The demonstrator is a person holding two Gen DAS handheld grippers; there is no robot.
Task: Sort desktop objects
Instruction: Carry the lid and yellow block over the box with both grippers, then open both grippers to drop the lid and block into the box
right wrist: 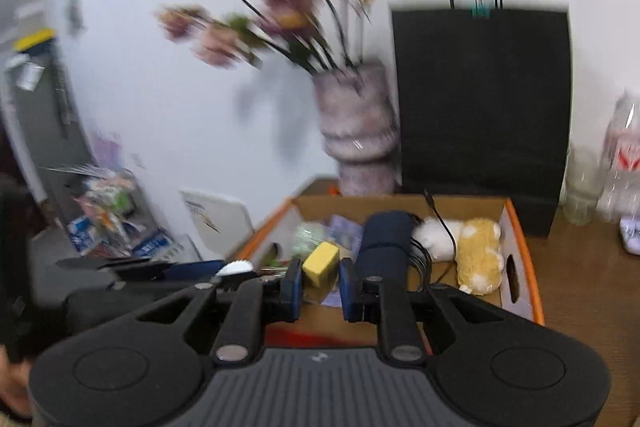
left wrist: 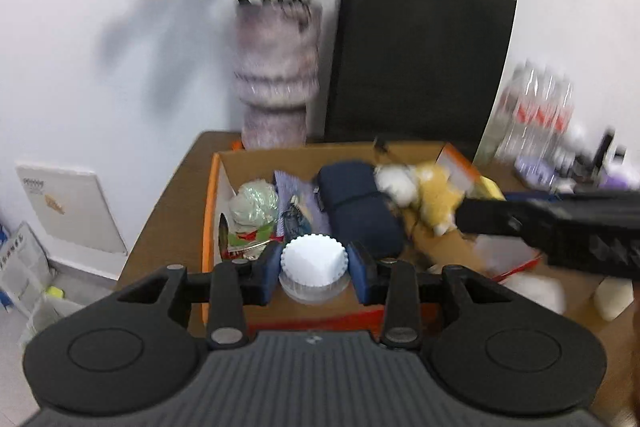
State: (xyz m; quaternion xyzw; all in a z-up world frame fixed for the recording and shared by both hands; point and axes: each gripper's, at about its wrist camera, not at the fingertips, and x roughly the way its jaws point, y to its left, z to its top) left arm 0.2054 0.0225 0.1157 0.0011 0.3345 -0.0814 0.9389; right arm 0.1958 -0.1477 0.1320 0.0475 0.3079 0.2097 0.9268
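while both hover over the cardboard box [left wrist: 224, 171], left gripper [left wrist: 313, 267] pinching white ridged cap [left wrist: 313, 259], right gripper [right wrist: 320, 281] yellow block [right wrist: 321, 263].

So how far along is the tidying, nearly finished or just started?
Partly done, it seems. The box already holds a plush toy, a dark roll and some packets. In hand: the left gripper grips a white-lidded jar, the right gripper a yellow block, both over the box. Left: small items still on the table beside the box.
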